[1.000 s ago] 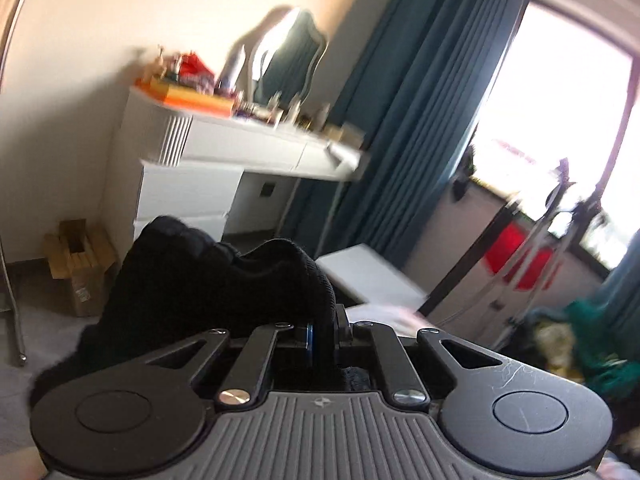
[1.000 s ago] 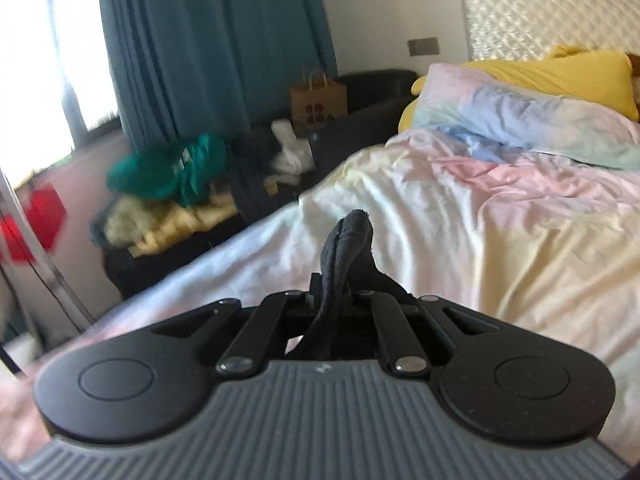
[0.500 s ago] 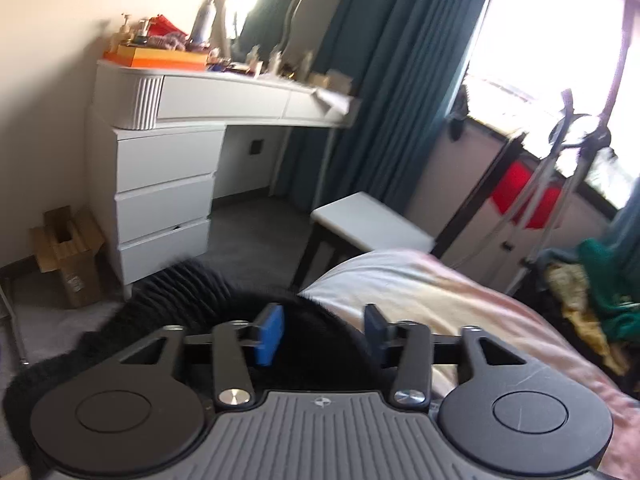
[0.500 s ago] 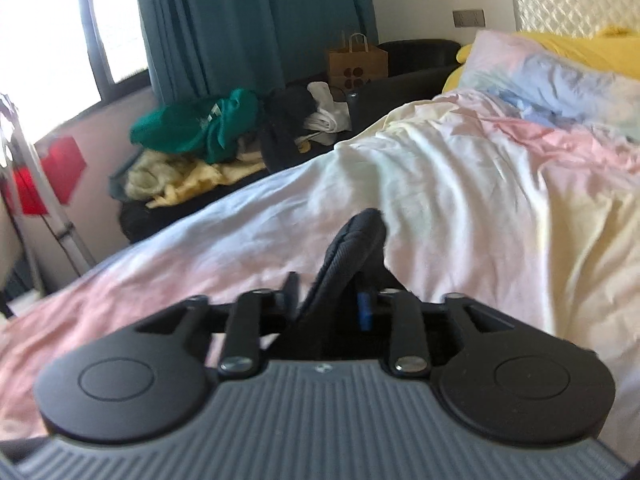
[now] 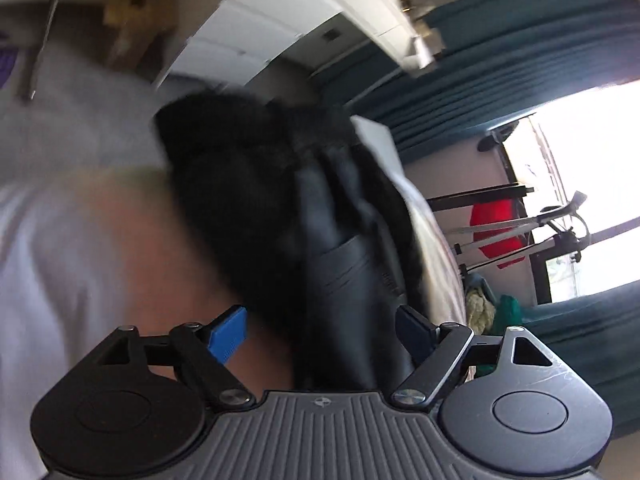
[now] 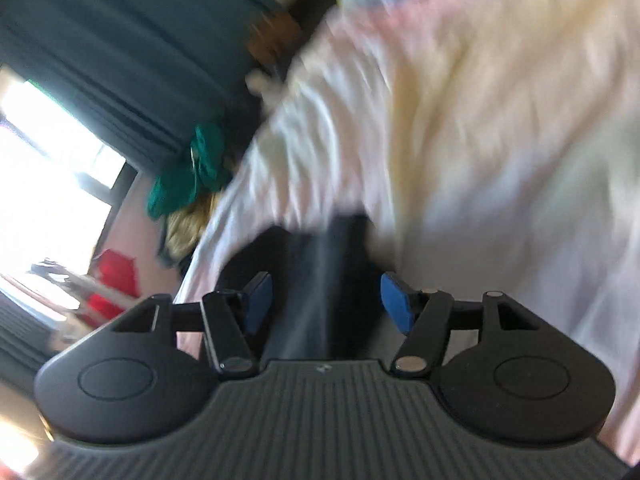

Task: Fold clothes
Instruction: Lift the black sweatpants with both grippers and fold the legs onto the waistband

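A black knitted garment (image 5: 248,184) lies bunched on the pale pastel bedsheet (image 5: 72,248), ahead of my left gripper (image 5: 320,332). The left gripper is open, its blue pads wide apart, with dark cloth lying between them but not clamped. In the right wrist view, a dark strip of the same garment (image 6: 332,264) runs between the spread blue pads of my right gripper (image 6: 326,300), which is open over the bedsheet (image 6: 480,120). Both views are tilted and blurred by motion.
A white dressing table (image 5: 320,12) and a cardboard box (image 5: 128,12) stand beyond the bed. Teal curtains (image 5: 500,64), a bright window and a red item on a metal frame (image 5: 496,228) lie to the right. Green and yellow clothes (image 6: 188,176) pile beside the bed.
Both grippers have opened wide and let go of the black garment, which now lies on the bed. Both cameras have rolled and dipped toward the bed.
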Available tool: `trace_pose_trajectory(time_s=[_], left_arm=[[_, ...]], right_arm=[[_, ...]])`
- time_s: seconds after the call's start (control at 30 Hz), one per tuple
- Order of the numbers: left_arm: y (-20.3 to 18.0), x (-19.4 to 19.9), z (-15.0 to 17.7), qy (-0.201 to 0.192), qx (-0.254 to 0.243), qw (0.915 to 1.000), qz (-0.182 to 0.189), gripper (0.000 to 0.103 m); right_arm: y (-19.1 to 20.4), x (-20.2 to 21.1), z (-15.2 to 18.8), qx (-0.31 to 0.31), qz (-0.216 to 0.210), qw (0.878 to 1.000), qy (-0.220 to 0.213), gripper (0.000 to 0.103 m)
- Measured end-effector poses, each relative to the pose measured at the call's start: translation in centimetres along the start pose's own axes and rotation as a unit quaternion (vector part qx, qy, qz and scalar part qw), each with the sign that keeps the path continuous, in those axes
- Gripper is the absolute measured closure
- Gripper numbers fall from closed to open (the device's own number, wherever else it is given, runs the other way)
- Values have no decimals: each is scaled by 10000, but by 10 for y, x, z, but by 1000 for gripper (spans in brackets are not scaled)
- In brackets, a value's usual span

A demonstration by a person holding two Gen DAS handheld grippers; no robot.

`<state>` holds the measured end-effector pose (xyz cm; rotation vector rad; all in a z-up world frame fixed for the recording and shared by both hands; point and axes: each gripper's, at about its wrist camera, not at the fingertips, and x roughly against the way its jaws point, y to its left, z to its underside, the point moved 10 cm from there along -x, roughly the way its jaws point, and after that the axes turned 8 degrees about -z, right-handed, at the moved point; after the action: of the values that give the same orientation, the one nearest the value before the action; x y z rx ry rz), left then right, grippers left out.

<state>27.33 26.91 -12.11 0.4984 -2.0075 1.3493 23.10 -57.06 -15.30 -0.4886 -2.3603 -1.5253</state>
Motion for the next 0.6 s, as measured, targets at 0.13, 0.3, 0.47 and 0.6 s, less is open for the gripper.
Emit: trace_pose_trajectory(time_s=[0.13,0.3,0.47,0.6], left_arm=[[13,-21,-8,-238,201,9995,87,39],[8,-59,-19,-506,207,9984,135,37],[-18,-84,-35,-836,260,9961,-121,68],[-28,-72,-42,-825,173,9959,-316,84]], right_arm=[[-12,-16,19,-184,-325,9987,350,39],[-25,-57,22,-436,-362,9981,241,41],[-13,-76,13,93,-226,9995,-185,78],[5,-64,8,459,-214,9976,-480,85]])
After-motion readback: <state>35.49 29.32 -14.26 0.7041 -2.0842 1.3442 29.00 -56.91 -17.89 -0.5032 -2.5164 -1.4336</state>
